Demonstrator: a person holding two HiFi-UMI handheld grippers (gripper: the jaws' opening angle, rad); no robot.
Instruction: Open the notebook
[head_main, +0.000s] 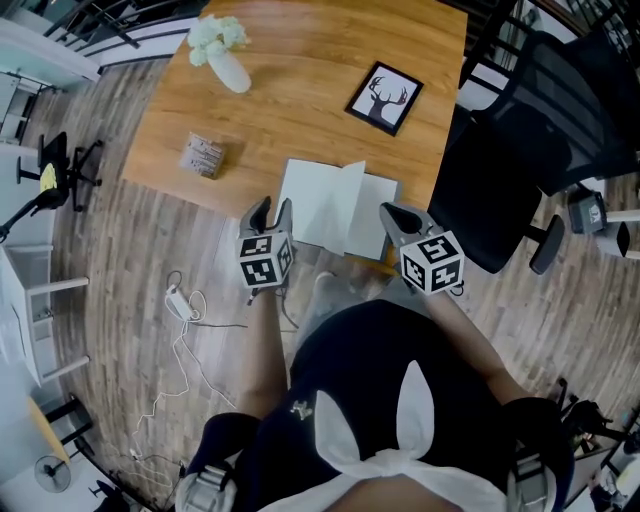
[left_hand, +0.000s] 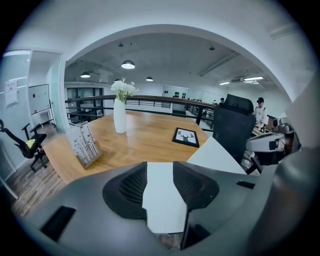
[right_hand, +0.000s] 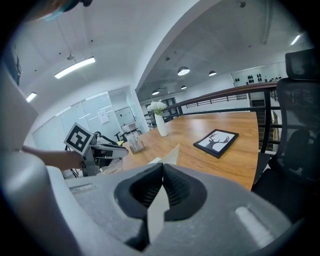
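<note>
Left fingers (left_hand: 127, 189) stand apart, with a white page showing in the gap but not pinched. Right fingers (right_hand: 176, 192) are closed on a thin white leaf of the notebook (head_main: 330, 205), which lies open at the near edge of the wooden surface (head_main: 300, 110)

Head view: from overhead, steeply down on the light-brown wooden desk (head_main: 300, 90) and the white paper notebook (head_main: 335, 205) at its near edge. Left tool view: low and close behind the dark grey left tool (left_hand: 160, 169), facing across the desk. Right tool view: equally low, behind the pale grey right tool (right_hand: 162, 170), angled leftward. Shared by all three: black-framed deer picture (head_main: 384, 97), white vase of white flowers (head_main: 222, 55), desk top.
</note>
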